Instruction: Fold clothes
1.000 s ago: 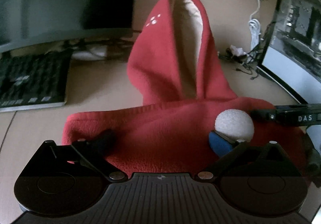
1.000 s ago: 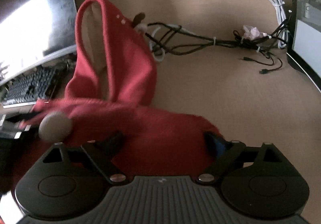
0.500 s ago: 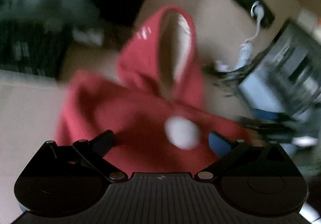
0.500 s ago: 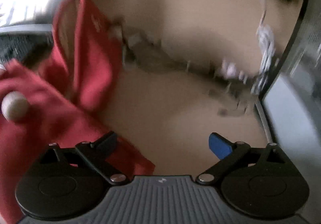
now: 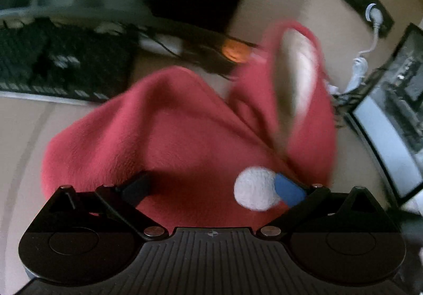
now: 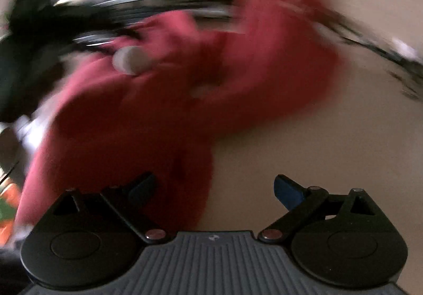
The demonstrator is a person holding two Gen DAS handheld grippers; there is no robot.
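Left gripper (image 5: pixel 211 184): jaws wide, straddling red hoodie (image 5: pixel 158 136) bunched on desk (image 5: pixel 23 141), gripping nothing; pompom (image 5: pixel 255 187) at right finger. Right gripper (image 6: pixel 214 186): jaws wide, empty, at hoodie's edge. Judgement: flatten body before creasing. Left view shows hood lining; right view blurred.

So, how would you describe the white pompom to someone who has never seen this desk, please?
Look at the beige desk, where a red fleece hoodie lies in front of a black keyboard. On the near part of the hoodie, beside the blue fingertip of the left tool, sits the pompom. It is the only round, fuzzy, white ball on the red cloth.
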